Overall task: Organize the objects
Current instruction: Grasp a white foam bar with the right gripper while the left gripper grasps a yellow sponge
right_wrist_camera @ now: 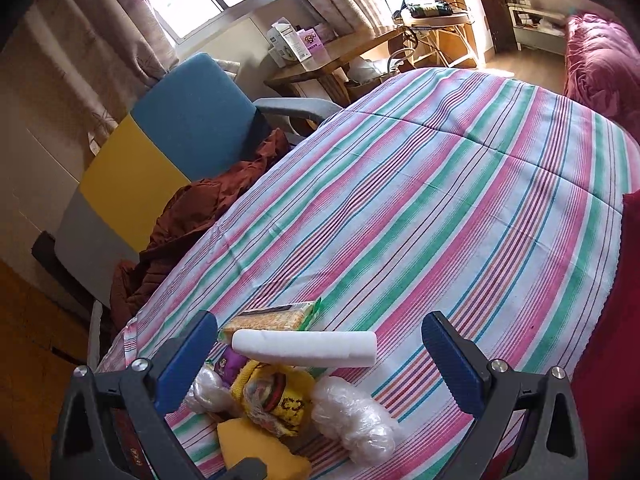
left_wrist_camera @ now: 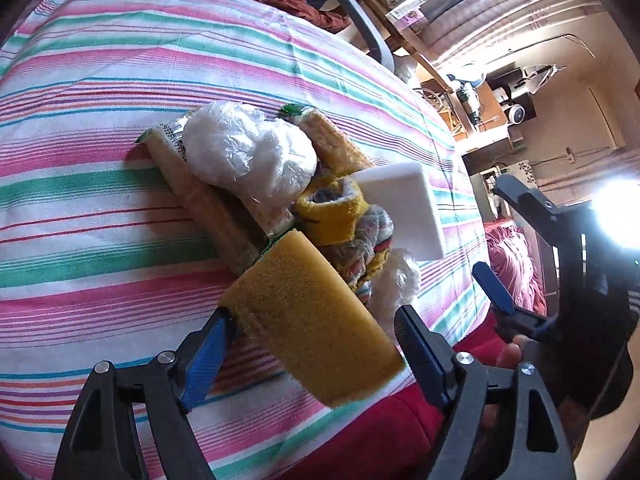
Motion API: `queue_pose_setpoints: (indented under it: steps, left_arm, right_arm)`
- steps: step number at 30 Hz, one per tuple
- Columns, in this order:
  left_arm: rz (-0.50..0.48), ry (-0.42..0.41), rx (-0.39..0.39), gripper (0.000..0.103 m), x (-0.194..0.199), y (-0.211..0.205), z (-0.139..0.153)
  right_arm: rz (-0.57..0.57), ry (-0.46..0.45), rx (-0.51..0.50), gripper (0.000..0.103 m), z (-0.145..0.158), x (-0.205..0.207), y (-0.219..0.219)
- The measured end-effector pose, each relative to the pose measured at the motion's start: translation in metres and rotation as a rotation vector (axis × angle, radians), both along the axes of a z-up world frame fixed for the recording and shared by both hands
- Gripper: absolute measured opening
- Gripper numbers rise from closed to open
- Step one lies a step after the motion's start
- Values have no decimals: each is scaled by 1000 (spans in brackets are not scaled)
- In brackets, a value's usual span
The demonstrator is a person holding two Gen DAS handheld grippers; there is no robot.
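The yellow sponge lay low centre in the left wrist view, at the near end of the pile on the striped bed. It looked light and squashy, best pinched across its narrow sides. The left claw straddled it, spread; the right claw hung released. Bagged white wads, cracker packs, a sock bundle and a white foam block crowded behind.

A yellow sponge lies tilted at the near end of a huddle on the striped bed. Beyond it: a rolled yellow sock, a white foam block, two cracker packs, and crumpled clear plastic on top.
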State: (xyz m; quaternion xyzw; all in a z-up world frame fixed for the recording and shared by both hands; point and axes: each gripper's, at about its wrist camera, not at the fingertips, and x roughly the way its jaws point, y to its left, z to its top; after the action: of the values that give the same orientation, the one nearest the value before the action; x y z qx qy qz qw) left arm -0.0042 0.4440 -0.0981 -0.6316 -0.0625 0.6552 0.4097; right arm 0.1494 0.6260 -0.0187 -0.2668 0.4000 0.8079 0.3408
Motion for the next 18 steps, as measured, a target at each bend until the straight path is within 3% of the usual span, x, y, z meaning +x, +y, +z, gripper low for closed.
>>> queue_pose_setpoints:
  steps: [2,4,7,18]
  left_arm:
    - [-2,5,-18,81,0,7,-9]
    - [-40,62,-16,69,3,7,-5]
    - [-86,80,-1,64,5,-2,-4]
    - [-113,277,-52,62,8,-80,14]
  right_arm:
    - [-5,1,-12,103,-2,1,2]
    - [-10,2,-22,103,-3,1,3]
    - [-10,-9,-33,103,-5,1,5]
    - [145,-154,2,103,-16,-35,-11]
